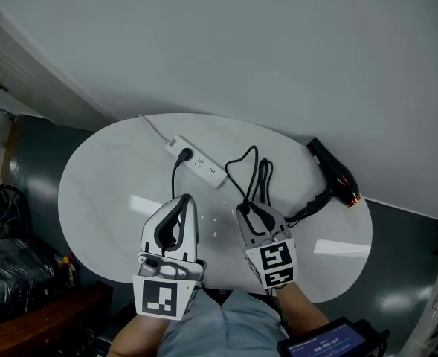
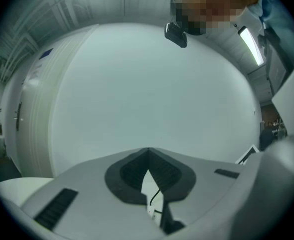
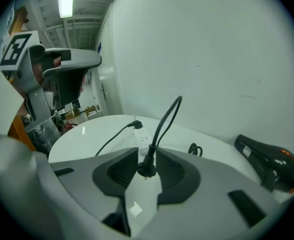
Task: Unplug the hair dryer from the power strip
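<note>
The black hair dryer (image 1: pixel 336 175) (image 3: pixel 271 166) lies at the table's far right edge. Its cord (image 1: pixel 262 178) loops across the middle to a black plug (image 3: pixel 147 166), which is out of the white power strip (image 1: pixel 200 166) (image 3: pixel 144 134). That plug stands between the fingertips of my right gripper (image 1: pixel 242 208) (image 3: pixel 146 159), whose jaws are parted and not squeezing it. My left gripper (image 1: pixel 184 198) (image 2: pixel 147 154) is shut with nothing in it. It hovers above the table short of the strip and points level at the wall.
A second black plug (image 1: pixel 183 155) (image 3: pixel 135 125) sits in the strip, its cord running toward me under the left gripper. The strip's white lead (image 1: pixel 152 129) goes off the far edge of the white oval table (image 1: pixel 107 192). Clutter stands on the floor at left (image 1: pixel 10 251).
</note>
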A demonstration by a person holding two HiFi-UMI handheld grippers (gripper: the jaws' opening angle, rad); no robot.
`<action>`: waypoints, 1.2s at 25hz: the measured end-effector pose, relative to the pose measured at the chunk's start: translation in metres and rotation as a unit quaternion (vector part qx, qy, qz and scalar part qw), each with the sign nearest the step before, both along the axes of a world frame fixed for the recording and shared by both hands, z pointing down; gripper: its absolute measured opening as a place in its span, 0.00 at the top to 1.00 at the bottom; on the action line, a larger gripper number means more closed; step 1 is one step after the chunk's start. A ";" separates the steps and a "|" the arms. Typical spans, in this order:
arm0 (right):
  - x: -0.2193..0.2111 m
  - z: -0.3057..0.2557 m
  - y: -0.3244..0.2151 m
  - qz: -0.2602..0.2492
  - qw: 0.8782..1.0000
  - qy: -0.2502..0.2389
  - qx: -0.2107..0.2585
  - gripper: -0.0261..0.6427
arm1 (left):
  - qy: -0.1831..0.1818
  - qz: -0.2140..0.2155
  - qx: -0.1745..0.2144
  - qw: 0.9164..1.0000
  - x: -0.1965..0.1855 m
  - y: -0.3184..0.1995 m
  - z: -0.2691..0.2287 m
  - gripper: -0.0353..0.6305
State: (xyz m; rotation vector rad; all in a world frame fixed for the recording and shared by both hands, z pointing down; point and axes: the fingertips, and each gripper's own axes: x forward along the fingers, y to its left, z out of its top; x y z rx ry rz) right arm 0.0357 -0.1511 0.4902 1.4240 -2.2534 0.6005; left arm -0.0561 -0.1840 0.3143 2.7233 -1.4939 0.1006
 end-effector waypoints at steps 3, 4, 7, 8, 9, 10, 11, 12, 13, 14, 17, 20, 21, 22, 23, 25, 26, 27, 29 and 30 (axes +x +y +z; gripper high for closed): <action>0.004 -0.012 0.006 0.008 1.000 -0.012 0.010 0.73 | -0.002 -0.020 0.012 1.000 -0.010 0.010 -0.013 0.95; 0.006 -0.019 0.006 0.010 1.000 -0.014 0.018 0.72 | -0.001 -0.026 0.019 0.999 -0.012 0.013 -0.018 0.95; 0.009 -0.047 0.010 0.015 0.999 -0.017 0.050 0.72 | 0.007 -0.041 0.034 0.999 -0.022 0.024 -0.036 0.95; 0.008 -0.059 0.012 0.017 0.998 -0.019 0.061 0.72 | 0.009 -0.044 0.040 0.998 -0.027 0.029 -0.044 0.95; 0.006 -0.071 0.015 0.020 0.997 -0.021 0.073 0.72 | 0.011 -0.046 0.047 0.998 -0.032 0.033 -0.052 0.95; 0.003 -0.083 0.015 0.022 0.996 -0.024 0.086 0.72 | 0.012 -0.046 0.054 0.997 -0.036 0.037 -0.059 0.95; 0.001 -0.095 0.014 0.023 0.994 -0.027 0.100 0.72 | 0.013 -0.045 0.061 0.997 -0.039 0.037 -0.064 0.95; 0.000 -0.105 0.010 0.025 0.993 -0.031 0.115 0.72 | 0.014 -0.044 0.067 0.997 -0.041 0.037 -0.068 0.95; -0.002 -0.116 0.006 0.026 0.991 -0.034 0.129 0.73 | 0.015 -0.043 0.072 0.996 -0.043 0.036 -0.070 0.95; -0.005 -0.127 0.003 0.028 0.988 -0.037 0.145 0.73 | 0.016 -0.043 0.078 0.996 -0.046 0.035 -0.074 0.95; -0.019 -0.169 -0.005 0.028 0.979 -0.043 0.199 0.77 | 0.020 -0.039 0.099 0.994 -0.056 0.030 -0.088 0.95; -0.031 -0.203 -0.010 0.029 0.968 -0.044 0.243 0.89 | 0.018 -0.034 0.119 0.992 -0.063 0.025 -0.099 0.95; -0.035 -0.210 -0.011 0.031 0.966 -0.044 0.253 0.92 | 0.016 -0.033 0.125 0.991 -0.065 0.025 -0.101 0.95; -0.038 -0.216 -0.012 0.033 0.964 -0.042 0.260 0.94 | 0.016 -0.032 0.130 0.991 -0.068 0.024 -0.102 0.95; -0.041 -0.220 -0.012 0.034 0.963 -0.039 0.266 0.94 | 0.016 -0.031 0.133 0.991 -0.070 0.024 -0.103 0.95; -0.046 -0.227 -0.011 0.032 0.960 -0.031 0.278 0.95 | 0.019 -0.030 0.136 0.990 -0.073 0.022 -0.104 0.95; -0.049 -0.230 -0.010 0.030 0.958 -0.026 0.284 0.96 | 0.023 -0.031 0.135 0.990 -0.074 0.022 -0.104 0.95; -0.050 -0.232 -0.009 0.029 0.957 -0.022 0.289 0.96 | 0.029 -0.032 0.131 0.990 -0.075 0.021 -0.104 0.95; -0.050 -0.235 -0.007 0.033 0.954 -0.016 0.296 0.96 | 0.031 -0.032 0.134 0.990 -0.077 0.020 -0.106 0.95; -0.049 -0.236 -0.006 0.037 0.953 -0.013 0.299 0.96 | 0.028 -0.030 0.141 0.989 -0.078 0.019 -0.107 0.95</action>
